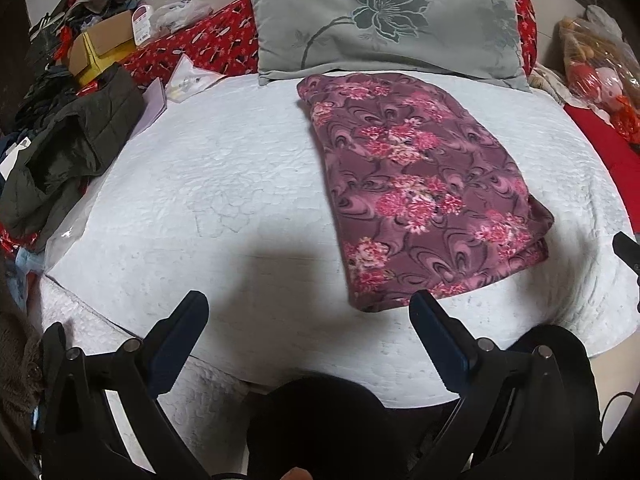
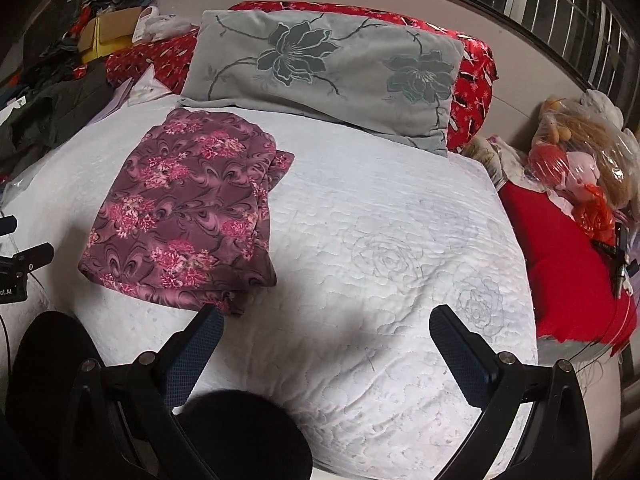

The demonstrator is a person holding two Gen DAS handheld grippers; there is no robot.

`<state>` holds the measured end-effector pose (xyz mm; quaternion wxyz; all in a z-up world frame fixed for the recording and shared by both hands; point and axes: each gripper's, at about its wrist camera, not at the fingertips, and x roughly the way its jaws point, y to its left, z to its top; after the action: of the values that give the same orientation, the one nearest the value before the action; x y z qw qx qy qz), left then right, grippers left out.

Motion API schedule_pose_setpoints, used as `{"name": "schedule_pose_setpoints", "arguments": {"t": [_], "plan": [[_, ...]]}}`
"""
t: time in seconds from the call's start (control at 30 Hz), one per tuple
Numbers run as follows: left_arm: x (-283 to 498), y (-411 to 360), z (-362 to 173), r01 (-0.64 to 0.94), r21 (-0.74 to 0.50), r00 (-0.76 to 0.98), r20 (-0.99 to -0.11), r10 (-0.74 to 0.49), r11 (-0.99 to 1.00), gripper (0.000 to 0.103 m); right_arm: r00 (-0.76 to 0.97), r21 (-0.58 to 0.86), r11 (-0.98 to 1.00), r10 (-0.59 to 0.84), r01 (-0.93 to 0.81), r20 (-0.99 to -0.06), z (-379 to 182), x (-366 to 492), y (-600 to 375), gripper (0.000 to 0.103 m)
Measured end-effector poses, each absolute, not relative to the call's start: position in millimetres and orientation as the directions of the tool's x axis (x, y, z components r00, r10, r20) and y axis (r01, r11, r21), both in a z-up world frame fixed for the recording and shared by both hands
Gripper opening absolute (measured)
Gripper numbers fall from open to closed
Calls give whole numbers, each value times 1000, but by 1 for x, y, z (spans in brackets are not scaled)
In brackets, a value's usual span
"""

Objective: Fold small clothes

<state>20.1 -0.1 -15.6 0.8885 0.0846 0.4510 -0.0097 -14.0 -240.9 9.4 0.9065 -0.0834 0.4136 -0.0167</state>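
On the white quilted bed (image 1: pixel 208 184), the folded floral garment (image 1: pixel 420 184) lies flat with both of your tongs clear of it.

Your left tongs (image 1: pixel 308 306) stand wide apart above the near edge of the bed, gripping nothing; the garment's near corner sits just beyond the right-hand finger. Your right tongs (image 2: pixel 326 318) are likewise spread and hold nothing, and the left-hand finger overlaps the garment's near corner in the right wrist view; contact cannot be confirmed. The garment, purple with pink flowers, is folded into a layered rectangle, its far end near the grey flowered pillow (image 1: pixel 384 20) at the head of the bed. A dark green jacket (image 1: pixel 68 148) lies crumpled at the bed's left edge, beside a cardboard box (image 1: pixel 104 44). Bagged toys (image 2: pixel 580 160) sit to the right.
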Motion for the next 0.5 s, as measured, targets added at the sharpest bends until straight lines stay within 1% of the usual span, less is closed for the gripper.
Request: {"name": "schedule_pose_setpoints", "arguments": {"t": [0.5], "plan": [[11, -19, -8, 148, 116, 603, -798, 4, 982, 102, 681, -118, 993, -72, -22, -729, 19, -21, -250, 103]]}}
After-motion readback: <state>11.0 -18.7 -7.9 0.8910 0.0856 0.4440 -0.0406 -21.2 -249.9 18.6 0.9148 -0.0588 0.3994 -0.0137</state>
